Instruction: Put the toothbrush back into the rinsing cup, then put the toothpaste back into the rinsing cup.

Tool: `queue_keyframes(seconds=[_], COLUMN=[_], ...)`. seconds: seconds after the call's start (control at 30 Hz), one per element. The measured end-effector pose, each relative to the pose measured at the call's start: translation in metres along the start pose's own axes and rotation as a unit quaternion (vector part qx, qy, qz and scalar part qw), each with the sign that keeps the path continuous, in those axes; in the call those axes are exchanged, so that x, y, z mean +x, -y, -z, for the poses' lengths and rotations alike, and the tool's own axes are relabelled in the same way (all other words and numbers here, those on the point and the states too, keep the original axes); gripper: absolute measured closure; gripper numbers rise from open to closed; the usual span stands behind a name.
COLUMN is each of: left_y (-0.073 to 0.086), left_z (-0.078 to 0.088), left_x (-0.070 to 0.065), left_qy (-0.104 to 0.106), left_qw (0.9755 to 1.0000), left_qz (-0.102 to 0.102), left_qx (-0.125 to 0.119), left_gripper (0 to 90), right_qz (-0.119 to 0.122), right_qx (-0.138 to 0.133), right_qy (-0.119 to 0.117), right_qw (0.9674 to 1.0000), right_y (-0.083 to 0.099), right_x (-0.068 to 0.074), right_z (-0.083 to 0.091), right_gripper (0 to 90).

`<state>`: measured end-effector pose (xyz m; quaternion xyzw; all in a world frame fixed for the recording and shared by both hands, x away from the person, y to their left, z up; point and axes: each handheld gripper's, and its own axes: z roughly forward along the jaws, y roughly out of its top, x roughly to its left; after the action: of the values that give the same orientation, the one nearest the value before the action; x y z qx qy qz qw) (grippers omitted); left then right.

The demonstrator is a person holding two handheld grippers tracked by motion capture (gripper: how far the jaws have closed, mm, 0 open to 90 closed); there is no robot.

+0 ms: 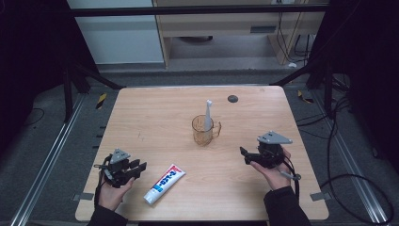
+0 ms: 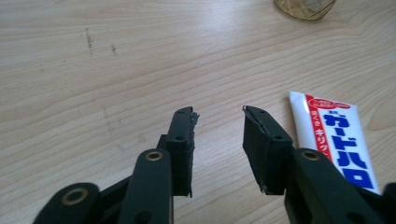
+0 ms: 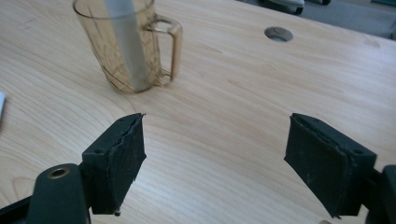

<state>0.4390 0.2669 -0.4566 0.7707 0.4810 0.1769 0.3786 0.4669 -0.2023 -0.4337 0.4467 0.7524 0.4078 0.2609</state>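
Left gripper [image 2: 218, 122] sits low beside the toothpaste tube [image 1: 164, 183] lying flat on the table [image 1: 141, 113], jaws slightly parted with nothing between them, while the right gripper [image 3: 215, 140] gapes wide and empty, aimed at the amber cup [image 3: 128, 44] holding an upright toothbrush [image 1: 208, 115], seemingly lining up a grab

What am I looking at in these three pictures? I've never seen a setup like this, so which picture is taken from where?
A person holds a hand-held two-jaw gripper in each hand at a wooden table. The high view looks down from above. The other two views come from cameras riding on the grippers, looking along their black jaws. The left gripper is open and holds nothing; a toothpaste tube lies just beside it. The right gripper is open wide and empty, facing an amber see-through cup with a white toothbrush standing in it.
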Motion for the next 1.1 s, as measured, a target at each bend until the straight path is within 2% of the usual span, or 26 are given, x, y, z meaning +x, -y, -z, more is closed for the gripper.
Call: queue_keyframes(seconds=[0.27,0.37,0.57,0.87,0.93,1.1], left_y=[-0.015,-0.020,-0.029,-0.040,-0.042,-0.048], left_z=[-0.002,-0.003,-0.008,-0.016,-0.017,-0.018], left_x=[-0.016,-0.023,-0.035,-0.051,-0.055,-0.059], left_qy=[0.011,0.016,0.026,0.037,0.034,0.033], left_qw=[0.9994,0.9990,0.9973,0.9926,0.9913,0.9906], left_qz=[-0.033,-0.041,-0.064,-0.100,-0.109,-0.113], left_qx=[0.002,0.007,0.025,0.058,0.066,0.070], left_gripper=[48.0,42.7,35.7,32.9,31.6,30.6], right_qz=[-0.013,-0.008,-0.019,-0.025,-0.024,-0.026], right_qx=[0.023,0.030,0.036,0.039,0.038,0.042], right_qy=[0.023,0.031,0.032,0.037,0.035,0.035], right_qw=[0.9994,0.9991,0.9986,0.9983,0.9984,0.9982], right_y=[0.023,0.030,0.037,0.038,0.038,0.037], right_x=[-0.015,-0.018,-0.023,-0.026,-0.026,-0.026], right_z=[0.005,0.005,0.005,0.005,0.005,0.003], right_gripper=[17.7,17.0,16.0,15.7,15.5,15.5])
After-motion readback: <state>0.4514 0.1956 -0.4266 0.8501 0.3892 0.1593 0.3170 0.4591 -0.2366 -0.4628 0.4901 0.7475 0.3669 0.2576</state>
